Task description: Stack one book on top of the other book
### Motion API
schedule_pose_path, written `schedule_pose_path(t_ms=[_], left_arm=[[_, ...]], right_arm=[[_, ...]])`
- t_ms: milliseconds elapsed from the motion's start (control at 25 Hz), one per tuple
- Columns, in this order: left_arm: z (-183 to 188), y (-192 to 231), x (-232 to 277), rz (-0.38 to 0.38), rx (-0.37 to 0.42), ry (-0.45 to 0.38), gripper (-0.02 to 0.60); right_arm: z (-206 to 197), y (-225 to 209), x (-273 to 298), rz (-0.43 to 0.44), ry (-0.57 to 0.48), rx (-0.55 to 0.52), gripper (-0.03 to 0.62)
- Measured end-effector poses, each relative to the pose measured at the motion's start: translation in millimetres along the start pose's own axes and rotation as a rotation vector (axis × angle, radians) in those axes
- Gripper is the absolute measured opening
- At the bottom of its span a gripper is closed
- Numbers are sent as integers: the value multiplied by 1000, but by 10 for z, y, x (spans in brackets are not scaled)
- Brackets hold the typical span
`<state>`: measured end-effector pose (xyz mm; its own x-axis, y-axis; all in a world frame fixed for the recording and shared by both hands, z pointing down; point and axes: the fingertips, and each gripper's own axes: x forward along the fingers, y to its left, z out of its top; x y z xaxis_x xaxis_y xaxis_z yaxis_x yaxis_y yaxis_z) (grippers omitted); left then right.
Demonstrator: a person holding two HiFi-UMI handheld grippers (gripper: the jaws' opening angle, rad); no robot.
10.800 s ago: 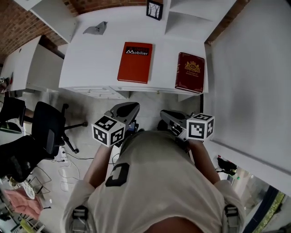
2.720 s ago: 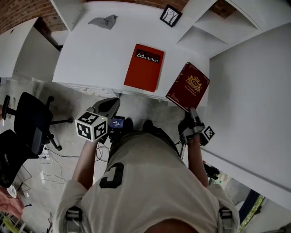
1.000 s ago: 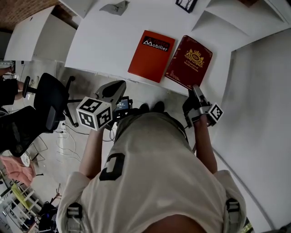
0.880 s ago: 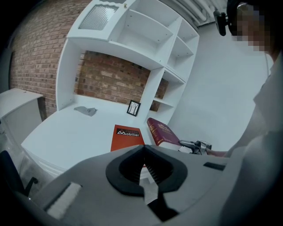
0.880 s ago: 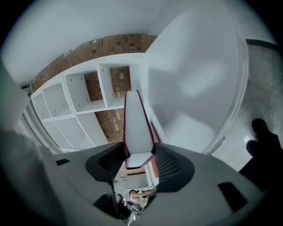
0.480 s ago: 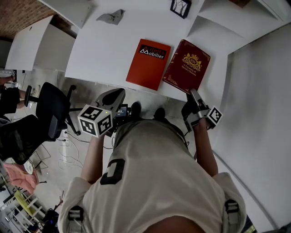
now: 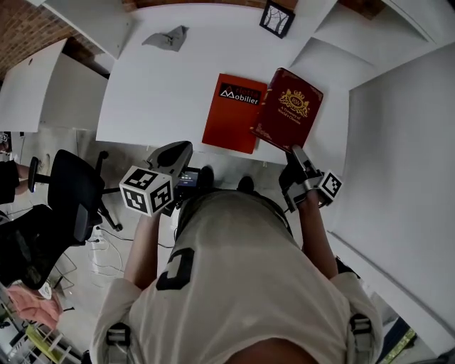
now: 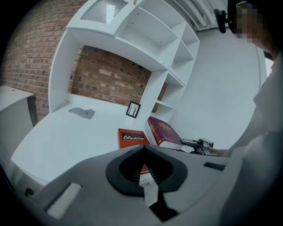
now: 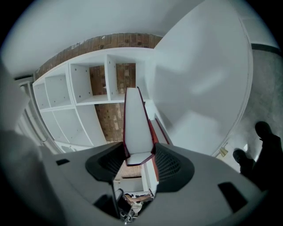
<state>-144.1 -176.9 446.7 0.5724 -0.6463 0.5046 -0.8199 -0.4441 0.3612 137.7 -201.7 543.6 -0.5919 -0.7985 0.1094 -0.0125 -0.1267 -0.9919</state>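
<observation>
An orange-red book (image 7: 232,114) lies flat on the white desk (image 7: 156,92). A maroon book with a gold crest (image 7: 287,108) is lifted and tilted, its left edge over the orange book's right edge. My right gripper (image 7: 293,151) is shut on the maroon book's near corner; in the right gripper view its white page edge (image 9: 137,126) runs up from between the jaws of the right gripper (image 9: 139,155). My left gripper (image 7: 182,148) hangs in front of the desk edge, shut and holding nothing. In the left gripper view the left gripper (image 8: 143,149) points toward the orange book (image 8: 131,136) and the maroon book (image 8: 162,130).
A small framed picture (image 7: 276,18) stands at the back of the desk and a grey cloth (image 7: 166,38) lies at its back left. White shelves (image 7: 334,50) rise at the right. A black office chair (image 7: 71,195) stands on the floor to the left.
The maroon book has travelled left with my right gripper and now overlaps the orange book's right edge. My left gripper has drifted a little in front of the desk.
</observation>
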Motion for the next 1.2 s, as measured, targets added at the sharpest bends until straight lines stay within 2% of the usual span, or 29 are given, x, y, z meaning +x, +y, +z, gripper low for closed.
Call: schedule_pose_path(t_ms=[440, 640, 1200], left_arm=[[107, 503, -19, -83, -2, 2, 3], [79, 824, -121, -112, -6, 0, 3], [125, 1045, -223, -162, 12, 22, 3]], right_arm=[[-469, 95, 263, -27, 5, -16, 207], [-800, 33, 479, -40, 21, -23, 207], [-1069, 137, 592, -52, 36, -29, 207]])
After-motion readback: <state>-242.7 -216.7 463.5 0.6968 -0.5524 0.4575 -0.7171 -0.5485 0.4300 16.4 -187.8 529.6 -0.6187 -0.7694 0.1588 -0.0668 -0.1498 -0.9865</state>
